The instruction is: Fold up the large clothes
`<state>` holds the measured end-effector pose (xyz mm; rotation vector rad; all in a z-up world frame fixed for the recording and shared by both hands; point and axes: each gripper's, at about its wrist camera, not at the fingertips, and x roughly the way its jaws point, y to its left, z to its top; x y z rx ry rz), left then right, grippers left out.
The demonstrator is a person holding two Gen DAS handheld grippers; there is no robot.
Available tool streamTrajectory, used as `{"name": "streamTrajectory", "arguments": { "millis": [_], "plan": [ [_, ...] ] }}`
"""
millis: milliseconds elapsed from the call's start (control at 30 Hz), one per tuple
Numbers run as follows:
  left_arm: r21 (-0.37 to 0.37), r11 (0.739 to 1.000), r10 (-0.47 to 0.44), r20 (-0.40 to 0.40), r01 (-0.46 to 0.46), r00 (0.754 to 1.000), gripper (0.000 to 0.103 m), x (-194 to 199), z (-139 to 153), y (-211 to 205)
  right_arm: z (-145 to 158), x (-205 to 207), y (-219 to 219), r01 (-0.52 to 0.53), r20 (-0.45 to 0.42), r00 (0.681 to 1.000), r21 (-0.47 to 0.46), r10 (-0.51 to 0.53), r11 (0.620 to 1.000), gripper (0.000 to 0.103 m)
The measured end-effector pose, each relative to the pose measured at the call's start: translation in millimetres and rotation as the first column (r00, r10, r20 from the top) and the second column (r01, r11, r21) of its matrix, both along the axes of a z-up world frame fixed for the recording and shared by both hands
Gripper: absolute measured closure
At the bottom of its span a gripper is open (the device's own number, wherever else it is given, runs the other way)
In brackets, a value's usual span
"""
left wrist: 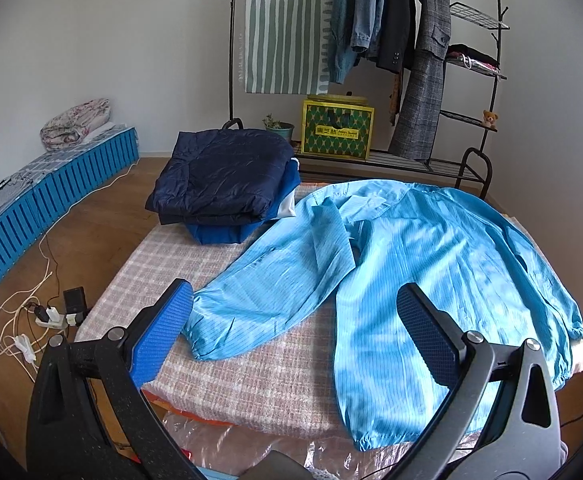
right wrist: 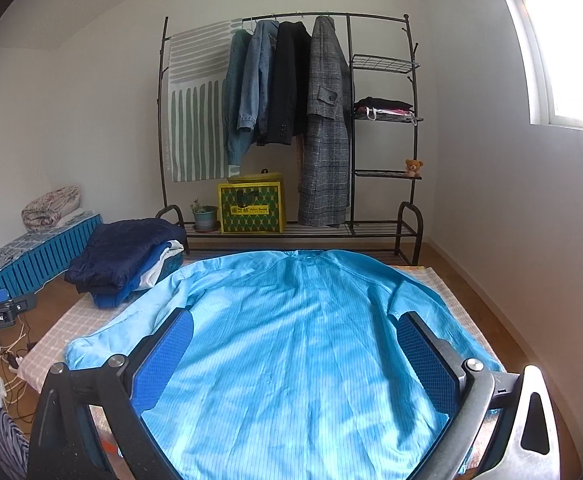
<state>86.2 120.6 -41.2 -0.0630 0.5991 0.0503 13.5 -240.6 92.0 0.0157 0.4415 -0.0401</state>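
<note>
The light-blue striped coat (right wrist: 291, 340) lies spread back-up on the checked mat (left wrist: 219, 256), straight ahead of and below the right gripper (right wrist: 293, 364), whose jaws gape wide with nothing between them. The left gripper (left wrist: 295, 340) hovers released too, with the near sleeve (left wrist: 259, 300) just ahead of its left finger (left wrist: 163, 332). To fold well, I'd pinch that sleeve at the cuff and lay it flat across the back, smoothing wrinkles before doubling the body. Beyond the left gripper, far left, sits a stack of folded jackets (left wrist: 223, 180); a clothes rack (right wrist: 291, 120) stands behind.
</note>
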Motion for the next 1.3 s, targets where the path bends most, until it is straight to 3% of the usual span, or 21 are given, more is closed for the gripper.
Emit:
{"name": "streamTrajectory", "arguments": {
  "millis": [167, 367, 467, 633, 800, 833, 933, 1000, 1033, 1067, 1100, 1167, 1300],
  "plan": [
    [-0.007, 1.0, 0.014, -0.037, -0.014, 0.999, 0.01, 38, -28, 43, -17, 16, 23, -0.058, -0.029, 0.998, 0.026, 0.059, 0.998, 0.0],
    [-0.176, 0.983, 0.009, -0.229, -0.051, 0.973, 0.012, 99, -87, 100, -41, 41, 40, -0.126, -0.066, 0.989, 0.058, 0.13, 0.99, 0.0],
    [-0.225, 0.965, 0.062, -0.311, -0.137, 0.948, 0.012, 121, -119, 129, -55, 52, 38, -0.16, -0.089, 0.982, 0.097, 0.169, 0.982, 0.0],
    [-0.29, 0.909, 0.155, -0.436, -0.301, 0.887, 0.012, 143, -171, 175, -80, 63, 32, -0.171, -0.132, 0.974, 0.117, 0.186, 0.978, 0.001],
    [-0.411, 0.802, 0.152, -0.562, -0.434, 0.813, 0.012, 153, -217, 205, -109, 61, 12, -0.136, -0.154, 0.975, 0.167, 0.162, 0.977, 0.001],
    [-0.417, 0.794, 0.149, -0.572, -0.443, 0.807, 0.012, 155, -220, 203, -115, 61, 8, -0.126, -0.164, 0.974, 0.17, 0.154, 0.977, 0.001],
    [-0.392, 0.808, 0.146, -0.589, -0.44, 0.795, 0.018, 165, -230, 199, -128, 63, 0, -0.115, -0.199, 0.969, 0.174, 0.149, 0.978, 0.002],
    [-0.381, 0.815, 0.133, -0.611, -0.437, 0.781, 0.038, 170, -235, 193, -133, 63, -4, -0.107, -0.206, 0.968, 0.171, 0.142, 0.979, 0.002],
    [-0.362, 0.823, 0.149, -0.605, -0.437, 0.782, 0.045, 170, -233, 190, -135, 63, -6, -0.098, -0.209, 0.969, 0.172, 0.134, 0.98, 0.002],
    [-0.365, 0.828, 0.142, -0.597, -0.425, 0.79, 0.074, 171, -231, 188, -137, 64, -8, -0.091, -0.215, 0.968, 0.178, 0.129, 0.98, 0.003],
    [-0.393, 0.827, 0.109, -0.591, -0.403, 0.799, 0.094, 173, -231, 185, -138, 65, -10, -0.087, -0.222, 0.967, 0.189, 0.129, 0.978, 0.005],
    [-0.421, 0.83, 0.084, -0.553, -0.365, 0.829, 0.094, 173, -221, 176, -137, 67, -12, -0.09, -0.228, 0.964, 0.217, 0.14, 0.972, 0.006],
    [-0.399, 0.886, 0.052, -0.423, -0.238, 0.904, 0.095, 169, -178, 146, -137, 71, -12, -0.099, -0.241, 0.957, 0.246, 0.16, 0.964, 0.011]
  ]
}}
